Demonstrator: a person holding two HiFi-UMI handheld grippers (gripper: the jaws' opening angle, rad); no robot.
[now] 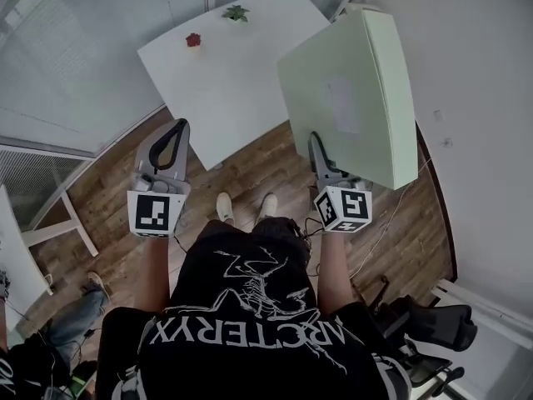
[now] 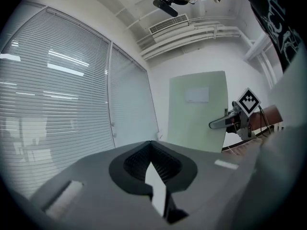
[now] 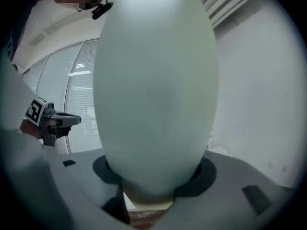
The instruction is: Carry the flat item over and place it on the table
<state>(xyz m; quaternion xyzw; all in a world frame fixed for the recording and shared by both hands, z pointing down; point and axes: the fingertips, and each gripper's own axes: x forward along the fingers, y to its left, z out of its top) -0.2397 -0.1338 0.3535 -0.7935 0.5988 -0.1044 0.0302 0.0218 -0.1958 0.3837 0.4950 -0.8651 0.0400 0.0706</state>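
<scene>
while the right gripper (image 1: 319, 150) has its fingers clamped on the lower edge of the green panel (image 1: 346, 90), upright over the floor (image 1: 250, 161) short of the white surface (image 1: 225, 82), the carry looks part done and the placing remains; left gripper (image 1: 178, 127) fingers closed, empty.

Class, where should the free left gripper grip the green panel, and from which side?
Probably its lower left edge, from the left: the green panel stands upright with that edge free, while the right gripper clamps the bottom edge.
</scene>
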